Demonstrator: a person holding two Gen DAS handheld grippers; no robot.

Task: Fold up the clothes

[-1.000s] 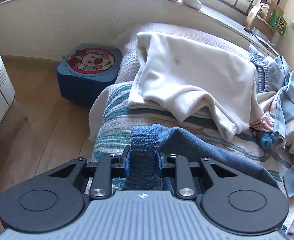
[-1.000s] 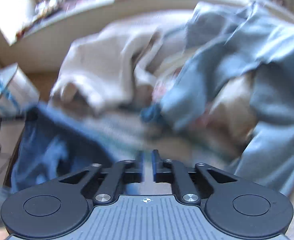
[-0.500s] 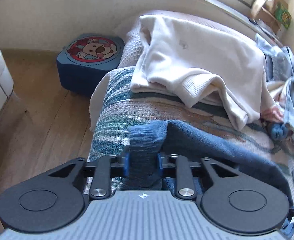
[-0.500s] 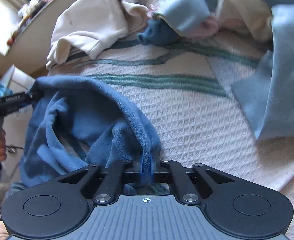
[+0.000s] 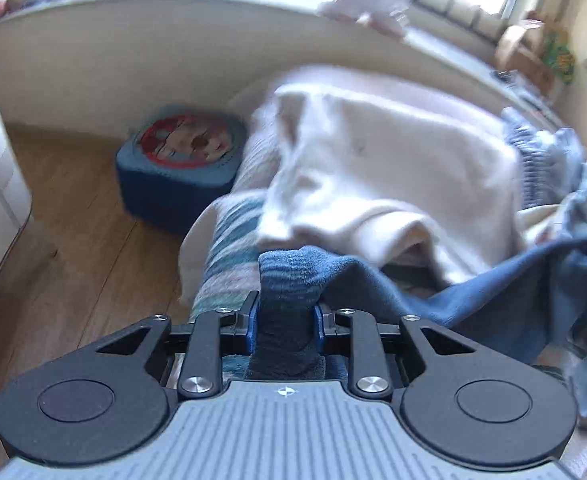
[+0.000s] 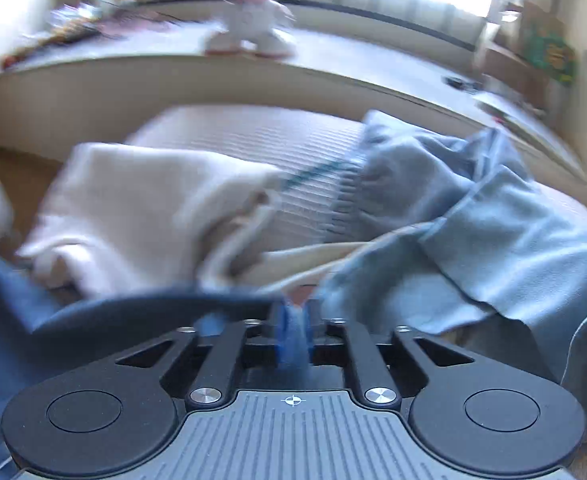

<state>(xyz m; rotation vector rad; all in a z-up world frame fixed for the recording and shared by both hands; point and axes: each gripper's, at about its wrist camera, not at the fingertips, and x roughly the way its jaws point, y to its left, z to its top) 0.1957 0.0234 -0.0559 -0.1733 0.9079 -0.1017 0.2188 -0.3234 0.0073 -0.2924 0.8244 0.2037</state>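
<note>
I am working over the bed (image 5: 229, 248), its striped knit cover taking up most of both views, and I am placing everything else from it. Lying on its far half is a cream sweater (image 5: 393, 168); at its right side a heap of pale blue clothes (image 6: 473, 240) is spilling toward me; on the floor off its left edge a blue cushion (image 5: 181, 168) is sitting. The garment I am folding, a dark blue fleece (image 5: 473, 292), is hanging just above the near part of the bed, stretched between my two tools. The left gripper (image 5: 285, 316) is clamping a thick bunched corner of it, jaws parted only as far as that wad forces them. The right gripper (image 6: 293, 328) is pinching a thinner edge, with its jaws having just been opening a little around the cloth, which I am seeing between the pads. From the left jaws the fleece is running away to the right, toward the right tool; from the right jaws it is trailing off to the left. So its long axis is lying across the bed between my hands, each holding one end, neither nearer the middle, I am judging.
</note>
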